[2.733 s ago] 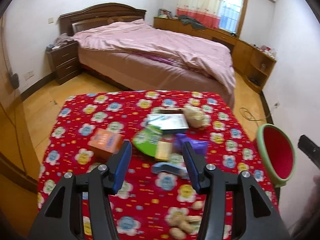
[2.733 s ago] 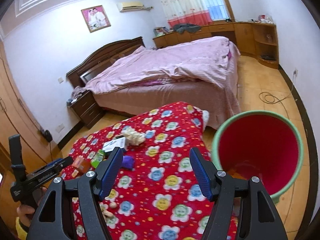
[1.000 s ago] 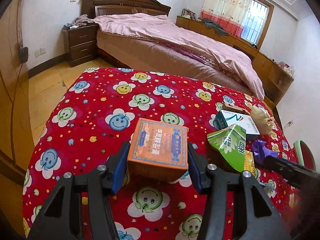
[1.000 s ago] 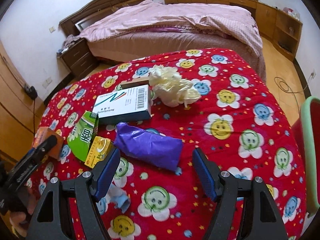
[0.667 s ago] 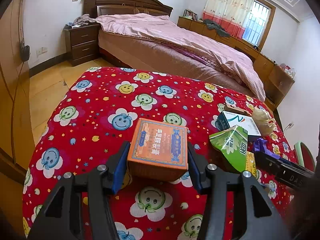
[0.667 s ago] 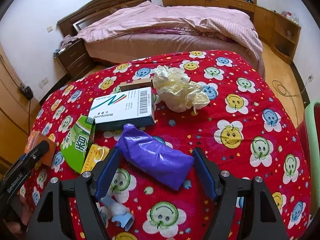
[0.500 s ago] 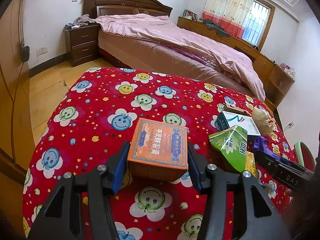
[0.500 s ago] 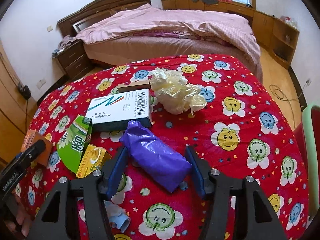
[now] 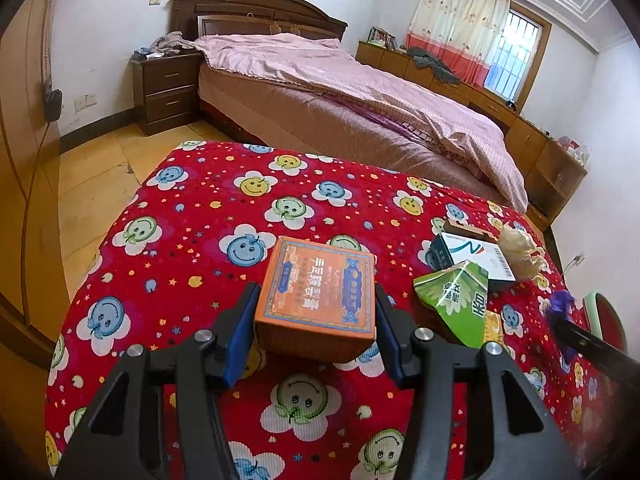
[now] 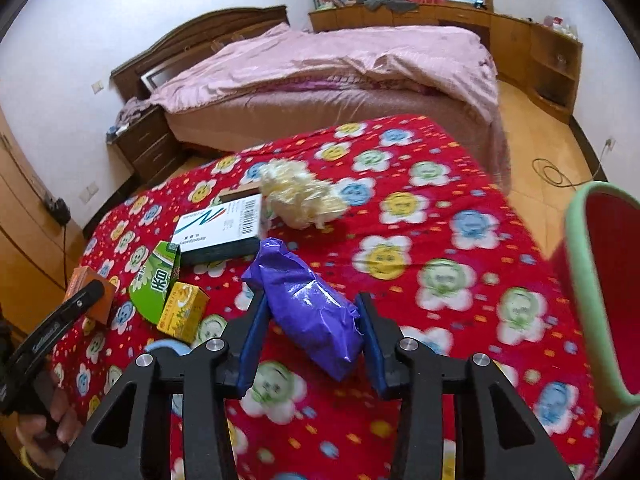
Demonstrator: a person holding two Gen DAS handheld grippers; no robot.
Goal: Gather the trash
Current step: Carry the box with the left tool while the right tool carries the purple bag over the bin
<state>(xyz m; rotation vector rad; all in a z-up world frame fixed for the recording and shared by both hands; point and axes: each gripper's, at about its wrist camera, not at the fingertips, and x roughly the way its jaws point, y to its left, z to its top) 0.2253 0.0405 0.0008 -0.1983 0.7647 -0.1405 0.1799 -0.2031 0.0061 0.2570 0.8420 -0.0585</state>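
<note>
Trash sits on my table: since a moment ago my right gripper has closed on the purple bag and lifted it; my left gripper still clamps the orange box, Chinese lettering unreadable. White carton shows a barcode. Red smiley-flower cloth, pink bed behind, red bin at right

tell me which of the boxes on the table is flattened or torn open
The green box, lying between the white barcode box and the small yellow box. Its end gapes open and it looks squashed, while the white, yellow and orange box keep their block shape.
</note>
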